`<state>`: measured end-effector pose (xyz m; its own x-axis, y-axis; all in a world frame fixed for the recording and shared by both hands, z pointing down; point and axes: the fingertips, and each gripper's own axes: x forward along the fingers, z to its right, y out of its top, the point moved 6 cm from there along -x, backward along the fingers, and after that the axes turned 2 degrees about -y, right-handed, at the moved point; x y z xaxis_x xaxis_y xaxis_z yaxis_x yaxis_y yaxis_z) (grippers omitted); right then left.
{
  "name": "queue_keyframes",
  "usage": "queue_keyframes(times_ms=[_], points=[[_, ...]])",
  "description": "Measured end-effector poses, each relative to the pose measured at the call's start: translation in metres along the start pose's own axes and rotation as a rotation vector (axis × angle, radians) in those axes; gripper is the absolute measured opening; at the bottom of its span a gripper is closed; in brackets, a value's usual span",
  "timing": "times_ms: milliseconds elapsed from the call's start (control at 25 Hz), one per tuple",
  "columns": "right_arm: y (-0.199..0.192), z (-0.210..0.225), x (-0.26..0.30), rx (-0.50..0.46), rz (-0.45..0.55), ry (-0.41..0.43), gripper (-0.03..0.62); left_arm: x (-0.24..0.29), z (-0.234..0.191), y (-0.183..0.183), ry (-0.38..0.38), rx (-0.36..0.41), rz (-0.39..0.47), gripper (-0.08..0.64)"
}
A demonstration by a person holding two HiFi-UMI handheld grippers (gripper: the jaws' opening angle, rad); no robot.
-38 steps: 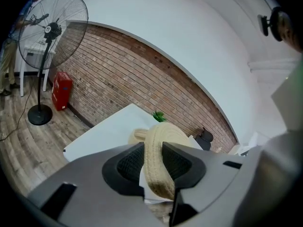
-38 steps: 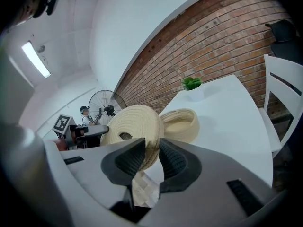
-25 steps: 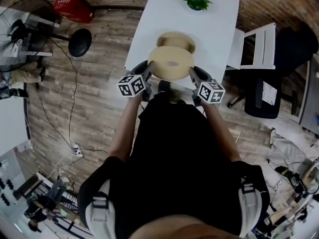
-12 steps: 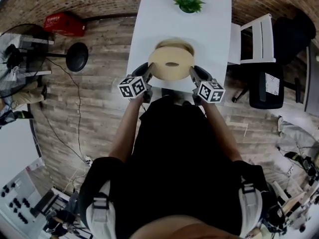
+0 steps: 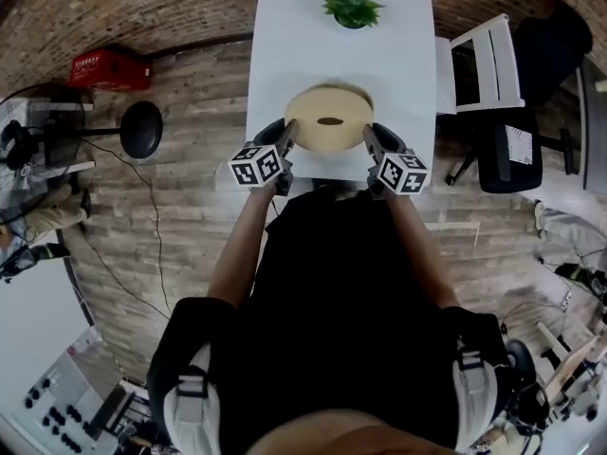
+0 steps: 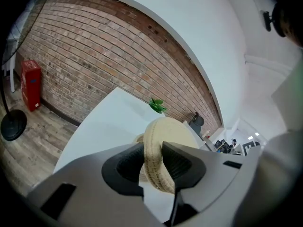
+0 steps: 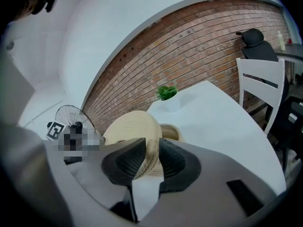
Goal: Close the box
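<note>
I hold the lid (image 5: 321, 133) with left gripper (image 6: 152, 163) and right gripper (image 7: 150, 160) jaws clamped on its rim. Uneven lowering could seat it skewed on the box (image 7: 173, 132).

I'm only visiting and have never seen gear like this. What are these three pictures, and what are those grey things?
There is no robot here: a person holds a two-jaw gripper in each hand. The top-down picture comes from a camera on the person's head. In it, the left gripper and the right gripper sit either side of a round woven lid. The other two pictures come from a camera riding on each gripper, looking along its grey jaws. Both grippers are clamped on the lid's rim. On the white table the matching woven box sits open just beyond the lid, with a small green plant further off.
</note>
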<state>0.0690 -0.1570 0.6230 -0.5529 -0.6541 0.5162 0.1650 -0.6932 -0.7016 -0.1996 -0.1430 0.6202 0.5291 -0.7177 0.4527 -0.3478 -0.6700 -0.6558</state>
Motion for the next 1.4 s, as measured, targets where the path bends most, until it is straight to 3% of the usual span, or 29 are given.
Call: queue_keyframes(times_ms=[520,1400], points=[[0.012,-0.001,0.003,0.026,0.066,-0.087,0.081,0.013,-0.009,-0.003,-0.062,0.009,-0.096,0.129],[0.021,0.03,0.028,0.026,-0.021,-0.049,0.081,0.039,-0.007,-0.005,0.017,-0.002,-0.116,0.129]])
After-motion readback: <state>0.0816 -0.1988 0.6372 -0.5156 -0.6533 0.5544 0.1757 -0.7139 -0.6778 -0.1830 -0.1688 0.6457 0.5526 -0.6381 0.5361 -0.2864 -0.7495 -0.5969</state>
